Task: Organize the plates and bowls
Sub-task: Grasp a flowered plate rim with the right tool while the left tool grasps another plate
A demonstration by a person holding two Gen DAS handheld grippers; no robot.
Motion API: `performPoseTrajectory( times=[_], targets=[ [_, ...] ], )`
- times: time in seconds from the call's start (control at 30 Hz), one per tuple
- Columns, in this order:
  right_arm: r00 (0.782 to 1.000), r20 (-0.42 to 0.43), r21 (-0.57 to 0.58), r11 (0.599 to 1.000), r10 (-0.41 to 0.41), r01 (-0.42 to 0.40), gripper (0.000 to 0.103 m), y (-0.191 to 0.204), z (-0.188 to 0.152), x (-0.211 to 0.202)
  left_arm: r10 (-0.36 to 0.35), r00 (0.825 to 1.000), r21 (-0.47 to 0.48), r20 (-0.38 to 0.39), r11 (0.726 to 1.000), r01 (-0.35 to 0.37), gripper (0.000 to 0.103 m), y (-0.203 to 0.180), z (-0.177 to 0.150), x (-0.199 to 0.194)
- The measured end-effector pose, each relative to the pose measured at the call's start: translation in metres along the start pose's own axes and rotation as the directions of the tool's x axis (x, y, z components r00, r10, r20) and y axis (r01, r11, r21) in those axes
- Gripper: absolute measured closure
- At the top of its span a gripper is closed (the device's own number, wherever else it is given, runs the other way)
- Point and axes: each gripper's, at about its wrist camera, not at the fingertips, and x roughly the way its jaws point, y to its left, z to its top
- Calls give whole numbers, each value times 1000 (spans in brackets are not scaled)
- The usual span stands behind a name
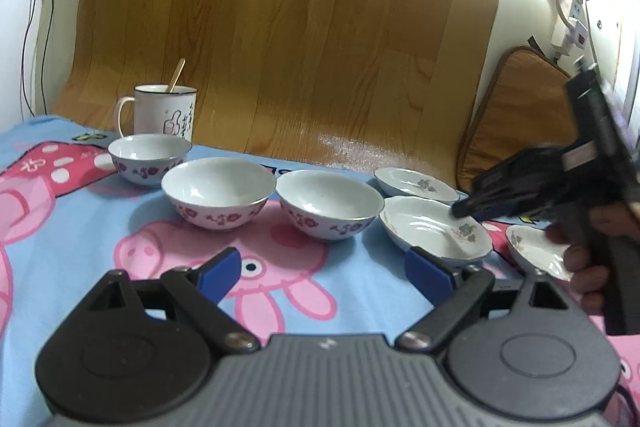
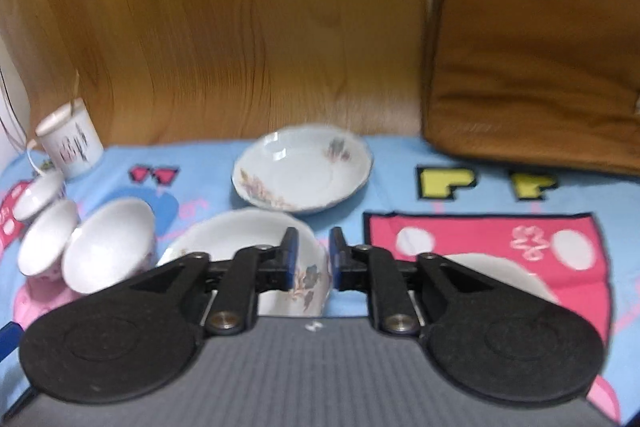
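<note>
The right gripper (image 2: 313, 259), jaws narrowed and empty, is poised over the middle plate's (image 2: 276, 267) rim for pinching; the left gripper (image 1: 324, 267) is kept spread, empty.

Bowls (image 1: 219, 193) and plates (image 1: 436, 227) are showing as glazed ceramic, glossy, catching highlights. Mug (image 1: 164, 113) is looking like smooth white enamel with a dark rim. Cloth (image 1: 80, 247) is lying matt, printed fabric. Floor (image 1: 280, 27) is reading as wood-grain, slightly shiny. Left gripper (image 1: 324, 267) is showing matt black plastic, blue pads, metal pivots. Cushion (image 2: 532, 47) is looking like matt woven brown fabric.
</note>
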Motion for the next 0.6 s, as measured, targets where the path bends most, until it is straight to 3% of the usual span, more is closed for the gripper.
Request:
performPoseTrajectory(
  times=[0.1,0.17,0.3,0.4,0.43,0.6],
  targets=[
    [1000,-23,-26,1000,-13,12,64,2,3,9,-6,1000,-17,-3,1000,6,11,2,0,1],
    [1000,-26,-41,999,-2,1,64,5,-1,7,-10,1000,-29,-6,1000,9,11,4,1,1],
    [1000,-21,-99,995,-10,8,75,11,-4,-1,-13,1000,-54,-13,998,12,11,9,1,2],
    [1000,11,-75,997,-25,26,73,7,0,-8,-9,1000,-53,-13,999,9,11,9,2,2],
    [1000,7,-59,998,-27,27,67,3,2,-7,-9,1000,-50,-13,999,8,11,8,2,2],
    [991,-118,15,998,66,-65,58,-11,13,16,-12,1000,-52,-12,999,11,11,8,2,2]
  ],
)
